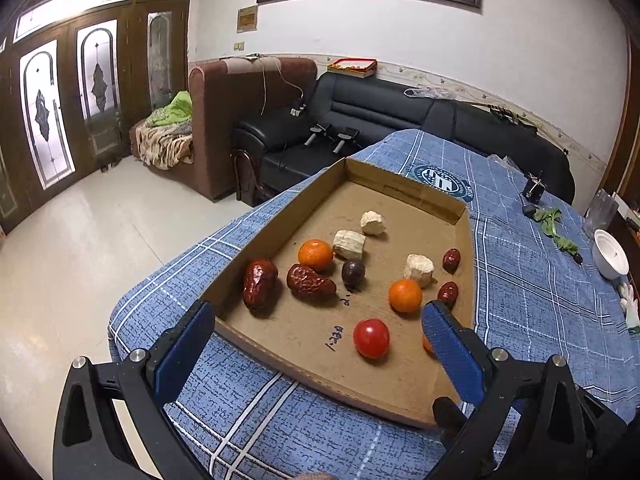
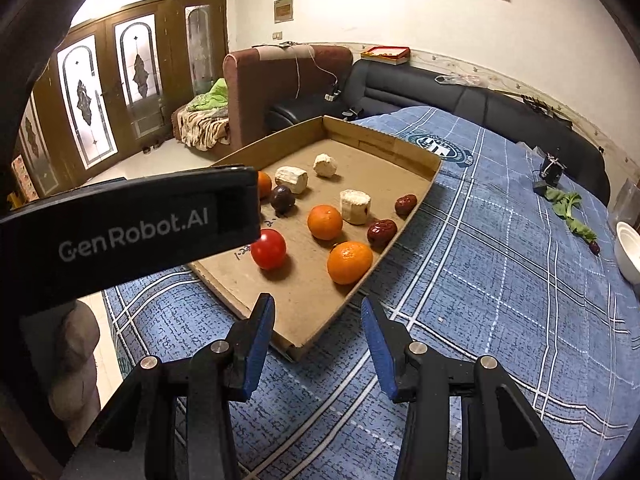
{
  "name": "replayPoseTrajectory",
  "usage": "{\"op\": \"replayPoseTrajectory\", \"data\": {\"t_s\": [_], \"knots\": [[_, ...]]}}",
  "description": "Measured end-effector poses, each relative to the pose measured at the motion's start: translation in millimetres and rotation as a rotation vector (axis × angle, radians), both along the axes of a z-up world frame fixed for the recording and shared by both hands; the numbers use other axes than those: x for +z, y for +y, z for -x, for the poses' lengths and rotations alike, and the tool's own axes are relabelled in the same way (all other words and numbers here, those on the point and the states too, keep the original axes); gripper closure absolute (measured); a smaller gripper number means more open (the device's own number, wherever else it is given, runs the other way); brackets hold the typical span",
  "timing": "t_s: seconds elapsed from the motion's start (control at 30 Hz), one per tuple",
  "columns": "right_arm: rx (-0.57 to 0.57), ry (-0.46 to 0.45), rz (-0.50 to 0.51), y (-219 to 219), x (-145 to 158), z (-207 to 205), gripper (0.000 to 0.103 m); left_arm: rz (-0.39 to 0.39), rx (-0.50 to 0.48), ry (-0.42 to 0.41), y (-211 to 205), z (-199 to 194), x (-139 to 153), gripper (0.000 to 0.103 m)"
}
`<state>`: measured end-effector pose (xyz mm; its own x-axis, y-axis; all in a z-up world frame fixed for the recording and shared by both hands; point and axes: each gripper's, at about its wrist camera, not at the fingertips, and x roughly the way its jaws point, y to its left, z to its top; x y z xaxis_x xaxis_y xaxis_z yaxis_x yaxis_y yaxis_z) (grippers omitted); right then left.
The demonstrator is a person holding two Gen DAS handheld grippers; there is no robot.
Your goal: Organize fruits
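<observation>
A shallow cardboard tray (image 1: 280, 208) lies on a blue checked cloth and holds loose fruit. In it are a red tomato (image 1: 371, 338), two oranges (image 1: 315, 255) (image 1: 405, 295), a dark round fruit (image 1: 353, 273), wrinkled red dates (image 1: 260, 284) (image 1: 311, 280) and pale white chunks (image 1: 349, 244). My left gripper (image 1: 319, 308) hangs open over the tray's near edge, with nothing between its fingers. Its right finger hides part of a third orange (image 2: 349, 262). My right gripper (image 2: 316, 304) stands open and empty above the tray's (image 2: 304, 320) near corner. The tomato (image 2: 268, 255) is beside the left gripper's black body (image 2: 120, 232).
A white bowl (image 1: 610, 254), green leaves (image 1: 554, 228) and a small black device (image 1: 534, 192) sit on the cloth to the right of the tray. Behind the table stand a black sofa (image 1: 360, 108) and a brown armchair (image 1: 224, 120). A hand (image 2: 76, 360) shows at lower left.
</observation>
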<state>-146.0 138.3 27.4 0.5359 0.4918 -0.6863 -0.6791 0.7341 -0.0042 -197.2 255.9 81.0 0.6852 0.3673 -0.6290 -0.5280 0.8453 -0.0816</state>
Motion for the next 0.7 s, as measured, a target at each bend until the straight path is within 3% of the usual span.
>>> {"op": "replayPoseTrajectory", "data": {"t_s": [0.7], "knots": [[-0.074,-0.024,-0.092,-55.1,21.4,-5.9,0.053,-0.113,-0.072,-0.011,-61.9,-16.1,25.8,0.000]]}}
